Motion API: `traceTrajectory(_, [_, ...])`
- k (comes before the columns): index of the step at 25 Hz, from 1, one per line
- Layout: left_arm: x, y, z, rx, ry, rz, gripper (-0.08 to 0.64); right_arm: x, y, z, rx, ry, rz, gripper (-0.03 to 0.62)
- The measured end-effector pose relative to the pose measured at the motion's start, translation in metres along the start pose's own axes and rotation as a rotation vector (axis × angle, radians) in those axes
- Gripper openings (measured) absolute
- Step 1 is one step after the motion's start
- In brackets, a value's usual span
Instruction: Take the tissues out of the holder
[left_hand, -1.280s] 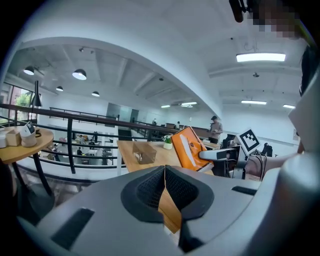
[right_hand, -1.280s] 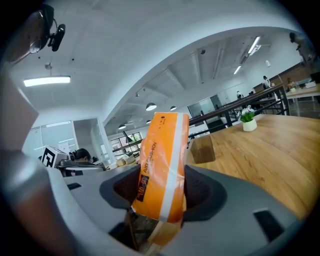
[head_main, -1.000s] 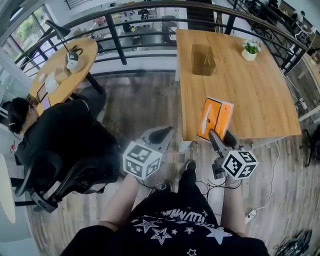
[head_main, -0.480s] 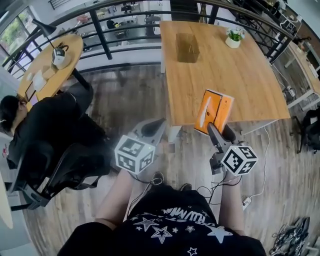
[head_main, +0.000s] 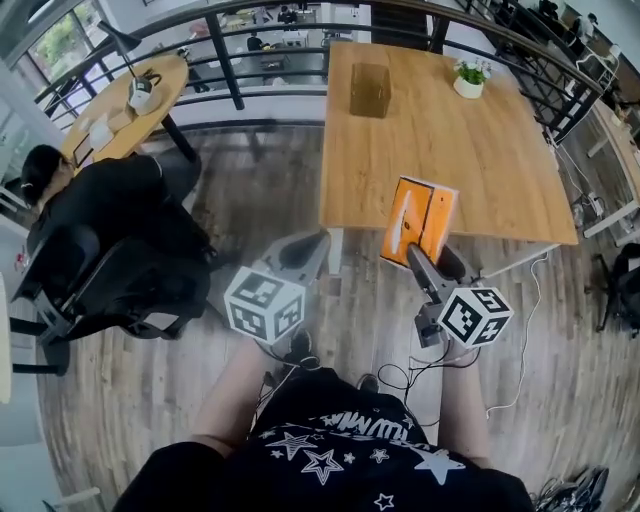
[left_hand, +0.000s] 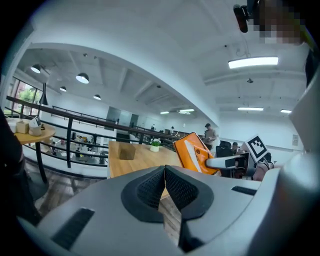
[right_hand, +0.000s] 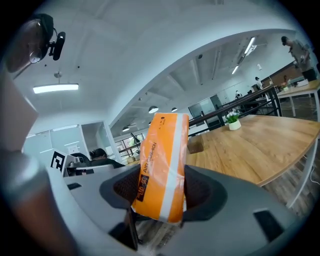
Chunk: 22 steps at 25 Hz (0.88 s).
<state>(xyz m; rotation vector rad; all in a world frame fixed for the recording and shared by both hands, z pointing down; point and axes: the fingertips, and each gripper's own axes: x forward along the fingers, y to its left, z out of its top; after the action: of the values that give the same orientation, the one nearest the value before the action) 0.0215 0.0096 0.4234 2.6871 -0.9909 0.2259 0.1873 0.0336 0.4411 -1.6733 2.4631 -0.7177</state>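
Observation:
An orange pack of tissues stands upright over the near edge of the wooden table, and my right gripper is shut on its lower end. In the right gripper view the pack fills the gap between both pads. The brown wooden holder stands at the table's far side, well apart from the pack. My left gripper hangs left of the table over the floor, shut with nothing in it. In the left gripper view its fingertips meet, and the pack shows beyond them.
A small potted plant stands on the table's far right corner. A person in black sits in an office chair at the left, beside a round table. A black railing runs behind both tables. Cables lie on the floor.
The head view has swung a little, so the scene sits differently in the picture. The right gripper still holds the pack by the table's near edge, and the left gripper stays shut.

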Motion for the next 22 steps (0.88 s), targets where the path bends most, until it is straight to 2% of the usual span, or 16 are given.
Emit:
traceTrajectory(8, [-0.016,-0.09,-0.014,0.033,-0.016,0.068,0.015,-0.079,-0.015,-0.003,-0.02,0.011,0.077,0.25])
traceTrajectory(14, [-0.024,-0.144,-0.032,0.033,-0.014,0.103,0.014,-0.122,-0.025,-0.015,0.018,0.014,0.137,0.25])
traceTrajectory(22, [-0.047,-0.162,-0.034,0.053,-0.001,0.134,0.015,-0.141,-0.01,-0.018,0.022,0.011,0.168,0.25])
